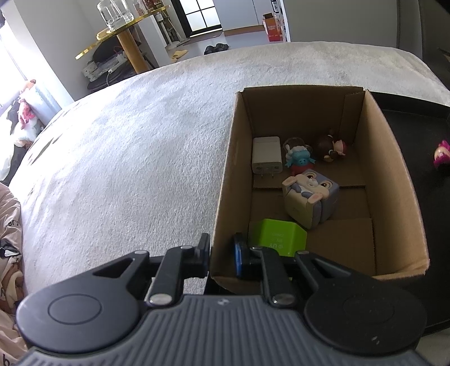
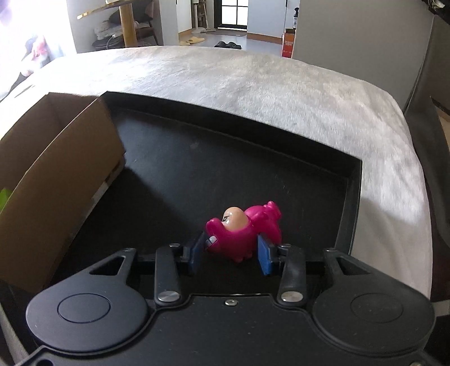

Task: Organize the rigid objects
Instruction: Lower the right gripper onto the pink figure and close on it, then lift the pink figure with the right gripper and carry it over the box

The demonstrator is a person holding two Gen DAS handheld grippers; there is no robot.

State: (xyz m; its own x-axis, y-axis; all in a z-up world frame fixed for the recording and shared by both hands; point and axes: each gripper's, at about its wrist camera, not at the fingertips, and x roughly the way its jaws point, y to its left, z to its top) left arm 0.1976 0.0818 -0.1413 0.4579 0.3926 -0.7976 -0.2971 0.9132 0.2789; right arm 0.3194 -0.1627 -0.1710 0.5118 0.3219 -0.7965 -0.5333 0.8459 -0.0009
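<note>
A cardboard box [image 1: 393, 174] stands on a grey plush surface. It holds a white charger [image 1: 266, 154], a blue-haired figurine [image 1: 298, 160], a brown-haired figurine [image 1: 332, 147], a rabbit cube [image 1: 309, 201] and a green block [image 1: 277, 236]. My left gripper [image 1: 222, 254] is shut on the box's left wall near its front corner, one finger outside and one inside. My right gripper [image 2: 232, 252] straddles a pink figurine [image 2: 244, 232] lying on a black tray [image 2: 353, 197]; both pads sit against its sides. The figurine also shows in the left wrist view [image 1: 441, 153].
The box [image 2: 56, 174] stands just left of the tray, its corner over the tray's edge. The plush surface [image 1: 126, 154] stretches far left and back. Beyond it are a gold-edged shelf with glass jars [image 1: 121, 25] and a doorway.
</note>
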